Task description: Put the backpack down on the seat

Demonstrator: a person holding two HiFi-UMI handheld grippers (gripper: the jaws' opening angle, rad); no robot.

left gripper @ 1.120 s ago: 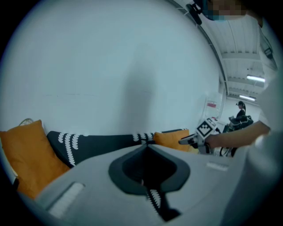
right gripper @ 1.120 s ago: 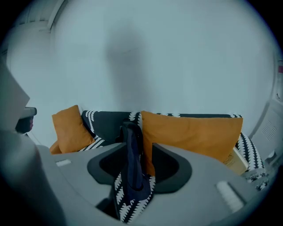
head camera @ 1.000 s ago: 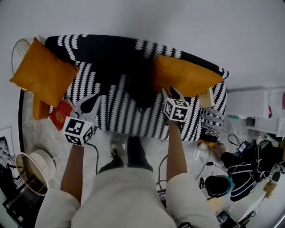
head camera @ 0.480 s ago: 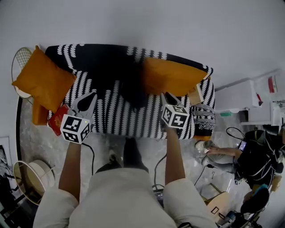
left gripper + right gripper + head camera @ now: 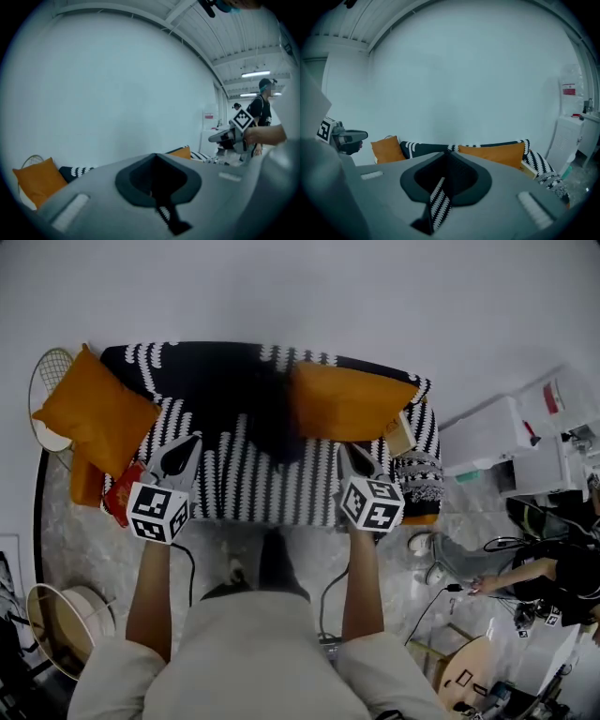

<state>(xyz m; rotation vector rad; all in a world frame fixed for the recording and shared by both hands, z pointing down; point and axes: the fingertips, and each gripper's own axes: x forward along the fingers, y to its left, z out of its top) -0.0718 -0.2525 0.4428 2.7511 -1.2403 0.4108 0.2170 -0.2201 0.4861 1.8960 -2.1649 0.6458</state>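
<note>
A black backpack (image 5: 272,418) rests on the seat of the black-and-white striped sofa (image 5: 244,488), leaning on the backrest between two orange cushions. Both grippers hang at the seat's front edge, apart from the backpack. My left gripper (image 5: 187,442) is off its left side, shut and empty; in the left gripper view its jaws (image 5: 154,155) meet at the tips. My right gripper (image 5: 344,448) is off its right side. Its jaws are closing with nothing between them, and a thin slit in the right gripper view (image 5: 449,151) shows the sofa stripes.
Orange cushions lie at the sofa's left (image 5: 94,413) and right (image 5: 347,401). A red item (image 5: 122,491) sits at the left end, by a wire basket (image 5: 47,381). A white cabinet (image 5: 487,442) and a person on the floor (image 5: 553,568) are to the right. A round lamp (image 5: 70,610) stands low left.
My right gripper has drawn back from beside the backpack to the seat's front edge, and its jaws have narrowed. The left gripper has barely moved. The person at the right has shifted.
</note>
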